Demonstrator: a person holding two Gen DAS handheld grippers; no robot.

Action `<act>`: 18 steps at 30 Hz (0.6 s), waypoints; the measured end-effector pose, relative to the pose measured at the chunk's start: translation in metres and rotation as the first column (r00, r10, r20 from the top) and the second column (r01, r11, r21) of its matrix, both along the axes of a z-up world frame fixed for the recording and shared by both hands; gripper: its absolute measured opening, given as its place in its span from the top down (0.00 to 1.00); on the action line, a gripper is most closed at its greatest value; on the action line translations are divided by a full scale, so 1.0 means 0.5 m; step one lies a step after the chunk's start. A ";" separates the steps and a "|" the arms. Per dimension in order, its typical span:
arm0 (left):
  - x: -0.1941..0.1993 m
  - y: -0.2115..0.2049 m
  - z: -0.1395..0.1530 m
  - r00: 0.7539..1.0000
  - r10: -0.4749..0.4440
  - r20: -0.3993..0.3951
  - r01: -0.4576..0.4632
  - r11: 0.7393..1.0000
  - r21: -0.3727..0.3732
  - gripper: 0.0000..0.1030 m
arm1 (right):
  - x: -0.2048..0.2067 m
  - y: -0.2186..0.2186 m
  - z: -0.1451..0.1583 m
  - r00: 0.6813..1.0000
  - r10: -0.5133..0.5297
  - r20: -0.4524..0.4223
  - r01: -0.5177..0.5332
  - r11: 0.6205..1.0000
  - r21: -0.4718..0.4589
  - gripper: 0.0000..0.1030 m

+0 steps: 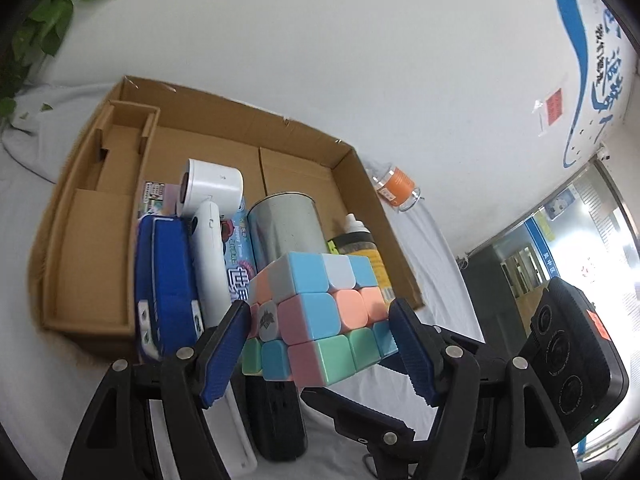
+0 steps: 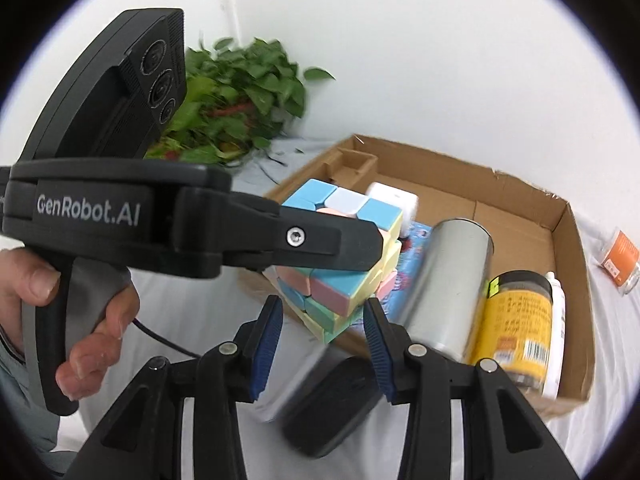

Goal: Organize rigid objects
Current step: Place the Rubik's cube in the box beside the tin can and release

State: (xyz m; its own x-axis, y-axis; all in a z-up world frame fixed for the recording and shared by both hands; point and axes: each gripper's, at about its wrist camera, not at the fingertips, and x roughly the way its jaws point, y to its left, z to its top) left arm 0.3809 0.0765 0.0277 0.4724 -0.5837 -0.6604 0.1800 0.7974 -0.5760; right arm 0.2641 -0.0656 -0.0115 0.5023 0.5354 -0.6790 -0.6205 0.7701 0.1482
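My left gripper (image 1: pixel 320 332) is shut on a pastel puzzle cube (image 1: pixel 316 316) and holds it in the air just in front of the cardboard box (image 1: pixel 92 208). The cube also shows in the right wrist view (image 2: pixel 344 256), with the left gripper's black finger across it. The box holds a blue case (image 1: pixel 164 276), a white device (image 1: pixel 212 188), a metal can (image 1: pixel 284 228) and a yellow-labelled jar (image 2: pixel 516 328). My right gripper (image 2: pixel 324 344) is open and empty, low over a black oblong object (image 2: pixel 332 404) on the white cloth.
A small orange-labelled glass jar (image 1: pixel 396 188) lies on the cloth right of the box. A leafy green plant (image 2: pixel 236 104) stands behind the box on the left. A white wall is behind everything. A black object (image 1: pixel 276 420) and a white strip lie under the cube.
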 end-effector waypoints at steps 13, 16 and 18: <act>0.071 -0.007 -0.079 0.999 0.011 -0.047 -0.011 1.000 0.008 0.34 | 0.094 -0.016 -0.073 0.993 -0.017 -0.113 0.011 0.999 -0.048 0.67; 0.062 -0.002 -0.073 0.999 0.031 -0.011 -0.031 0.999 0.030 0.34 | 0.094 -0.023 -0.083 0.992 -0.025 -0.126 0.018 0.998 -0.053 0.67; 0.046 0.005 -0.072 0.999 0.036 0.006 -0.037 0.999 0.035 0.34 | 0.088 -0.025 -0.087 0.992 -0.036 -0.119 0.028 0.997 -0.067 0.67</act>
